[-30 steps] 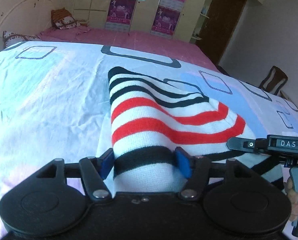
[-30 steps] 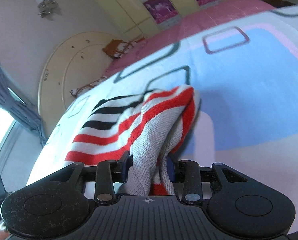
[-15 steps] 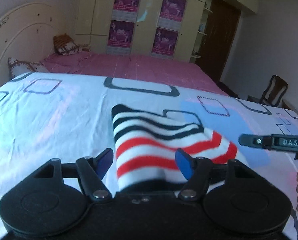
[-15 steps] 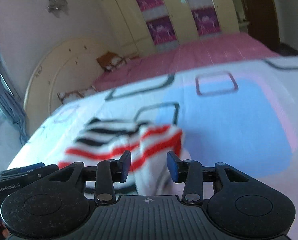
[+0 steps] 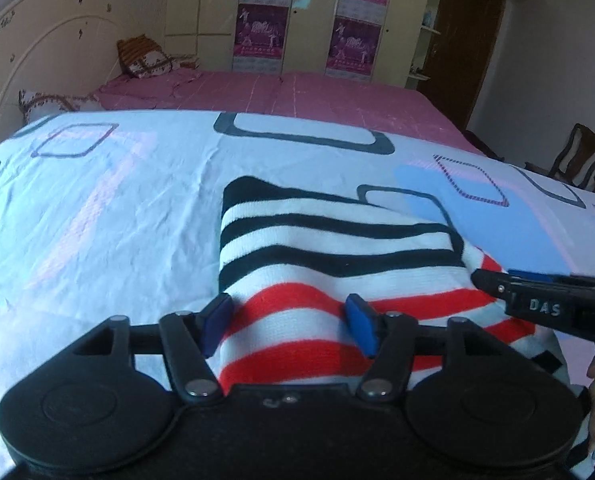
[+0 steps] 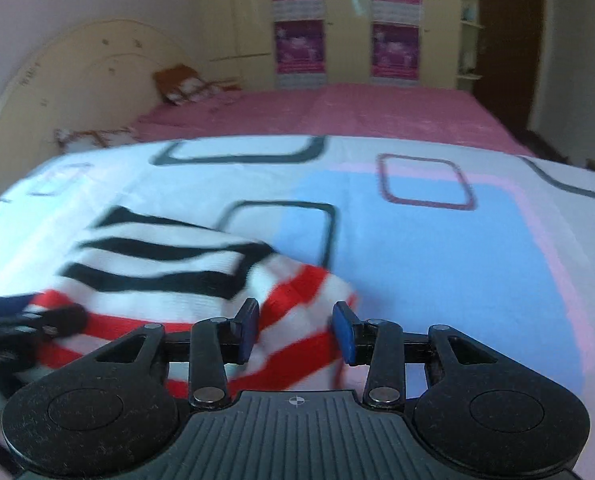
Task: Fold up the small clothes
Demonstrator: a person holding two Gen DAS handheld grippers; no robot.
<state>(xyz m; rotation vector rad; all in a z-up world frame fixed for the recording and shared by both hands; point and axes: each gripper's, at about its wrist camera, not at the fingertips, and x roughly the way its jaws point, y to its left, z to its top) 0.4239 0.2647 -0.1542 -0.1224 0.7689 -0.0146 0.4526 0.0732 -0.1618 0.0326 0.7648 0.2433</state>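
Striped garment lies folded on the bed, both tools apart and off it.

I see the bed sheet (image 5: 97, 208) carrying the striped knit (image 5: 337, 248) at twelve o'clock of my left tool (image 5: 289, 322). I judge one fold laid, with neatening or another fold left. The left tool gapes wide and empty; the right tool (image 6: 295, 330) stands narrower and grips nothing.

garment (image 5: 337, 248) on bed sheet (image 5: 97, 208) | left hand-held gripper (image 5: 289, 324) over its near edge | right hand-held gripper (image 6: 295, 330) at its right end | pillows (image 5: 145, 58) behind, by headboard (image 5: 37, 48) | chair (image 5: 577, 156) far right
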